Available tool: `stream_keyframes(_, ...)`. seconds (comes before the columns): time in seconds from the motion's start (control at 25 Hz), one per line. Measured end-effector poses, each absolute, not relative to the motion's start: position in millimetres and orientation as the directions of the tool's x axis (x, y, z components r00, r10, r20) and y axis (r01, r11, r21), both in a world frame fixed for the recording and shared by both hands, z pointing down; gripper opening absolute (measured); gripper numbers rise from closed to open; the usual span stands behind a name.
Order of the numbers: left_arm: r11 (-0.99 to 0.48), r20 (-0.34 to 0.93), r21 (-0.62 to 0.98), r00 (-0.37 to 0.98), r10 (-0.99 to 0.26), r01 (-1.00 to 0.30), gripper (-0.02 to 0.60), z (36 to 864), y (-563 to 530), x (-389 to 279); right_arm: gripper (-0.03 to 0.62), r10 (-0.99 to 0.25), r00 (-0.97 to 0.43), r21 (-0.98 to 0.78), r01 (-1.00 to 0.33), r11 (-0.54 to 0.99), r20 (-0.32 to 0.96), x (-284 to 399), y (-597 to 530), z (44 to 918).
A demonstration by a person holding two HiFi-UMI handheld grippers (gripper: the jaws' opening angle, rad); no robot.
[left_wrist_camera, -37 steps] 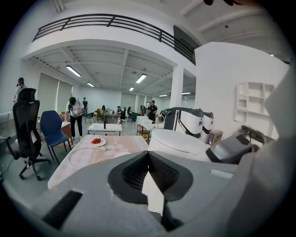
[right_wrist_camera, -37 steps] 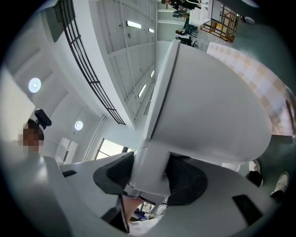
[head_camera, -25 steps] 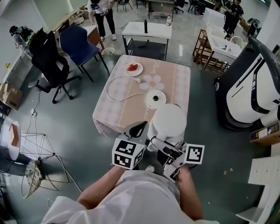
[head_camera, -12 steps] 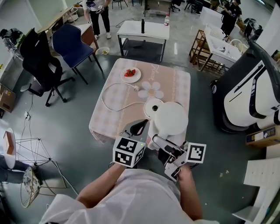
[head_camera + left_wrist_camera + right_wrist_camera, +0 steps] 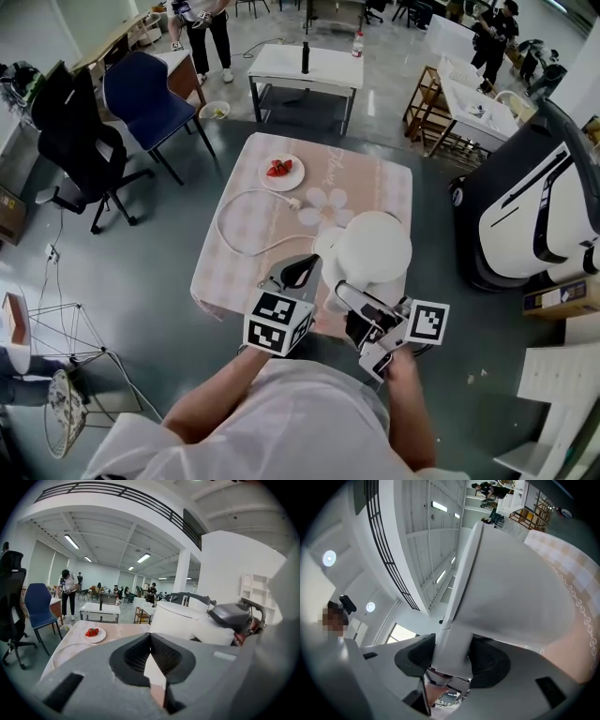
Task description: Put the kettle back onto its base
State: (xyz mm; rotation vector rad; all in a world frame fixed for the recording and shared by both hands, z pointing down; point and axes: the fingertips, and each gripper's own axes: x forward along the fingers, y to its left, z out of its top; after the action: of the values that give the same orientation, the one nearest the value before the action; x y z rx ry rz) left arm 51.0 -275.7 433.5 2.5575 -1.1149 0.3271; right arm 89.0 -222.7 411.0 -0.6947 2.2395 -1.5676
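Left gripper: jaws pressed together, nothing between them, hovering at the near edge of the table, just left of the kettle. Kettle: white, upright, covering most of its base (seated or not, can't tell). Right gripper: jaws clamped on the kettle's handle.

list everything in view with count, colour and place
kettle: one, white, over its base
base: one, white, mostly hidden by the kettle
cord: one, white, looped on the table
plate: one, white, table's far side
strawberries: a few, red, on the plate
table: one, pink checked cloth, centre
blue chair: one, left of the table
black chair: one, beside the blue chair
left hand-held gripper: grey, shut, empty
right hand-held gripper: grey, shut on the kettle's handle
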Motion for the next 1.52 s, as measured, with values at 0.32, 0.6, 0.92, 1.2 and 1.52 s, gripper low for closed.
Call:
stream_keyframes(0.32, -0.643, 0.334, 0.221, 0.677, -0.656, -0.733, 0.006, 439, -306, 43, 0.199, -0.571, -0.821, -0.937, -0.203, 0.283, 0.006, 83, -260, 416)
stream_keyframes(0.6, -0.648, 0.34, 0.227, 0.683, -0.647, -0.727, 0.005, 442, -326, 39, 0.199, -0.589, -0.808, -0.943, -0.206, 0.26, 0.014, 81, -283, 426)
stream_keyframes(0.92, -0.647, 0.351, 0.232, 0.683, -0.641, -0.727, 0.005, 448, -340, 32, 0.199, -0.603, -0.797, -0.946, -0.212, 0.245, 0.022, 80, -299, 441)
stream_keyframes(1.2, -0.643, 0.359, 0.239, 0.682, -0.637, -0.727, 0.006, 452, -349, 30, 0.199, -0.591, -0.805, -0.938, -0.243, 0.248, 0.053, 75, -305, 452)
stream_keyframes(1.52, -0.639, 0.367, 0.241, 0.679, -0.636, -0.73, 0.006, 457, -353, 32, 0.199, -0.584, -0.81, -0.936, -0.241, 0.255, 0.05, 74, -308, 459)
